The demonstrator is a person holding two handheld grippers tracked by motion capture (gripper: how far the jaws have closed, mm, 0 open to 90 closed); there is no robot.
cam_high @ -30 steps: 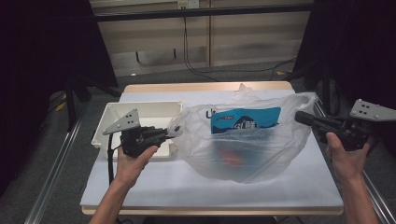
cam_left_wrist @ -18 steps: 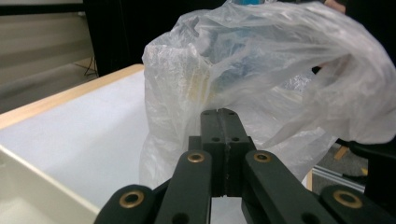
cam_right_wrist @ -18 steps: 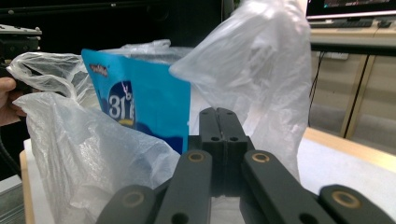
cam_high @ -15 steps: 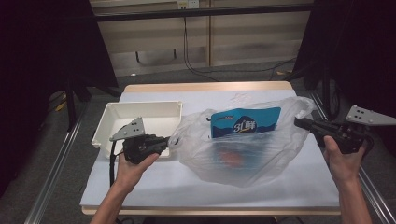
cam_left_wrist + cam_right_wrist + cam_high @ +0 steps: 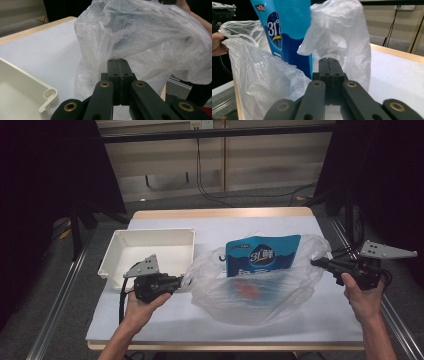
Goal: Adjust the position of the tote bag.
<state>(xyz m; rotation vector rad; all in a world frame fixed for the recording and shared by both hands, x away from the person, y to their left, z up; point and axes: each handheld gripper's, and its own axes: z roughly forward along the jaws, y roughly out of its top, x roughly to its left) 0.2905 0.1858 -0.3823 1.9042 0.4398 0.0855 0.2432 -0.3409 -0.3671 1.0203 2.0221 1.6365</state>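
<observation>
Left hand-held gripper (image 5: 181, 281) clamped on plastic bag (image 5: 260, 292) edge, frame centre-left; right hand-held gripper (image 5: 320, 263) clamped on opposite edge. Blue pouch (image 5: 262, 255) upright inside. White tray (image 5: 150, 251) upper left on counter (image 5: 200, 320).

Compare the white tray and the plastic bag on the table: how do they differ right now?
The white tray is rigid, opaque and looks empty; the plastic bag is limp, see-through and holds a blue pouch. The tray sits untouched at the table's left, while the bag is stretched between the left gripper and the right gripper, each shut on an edge of it. Both rest on the white tabletop.
</observation>
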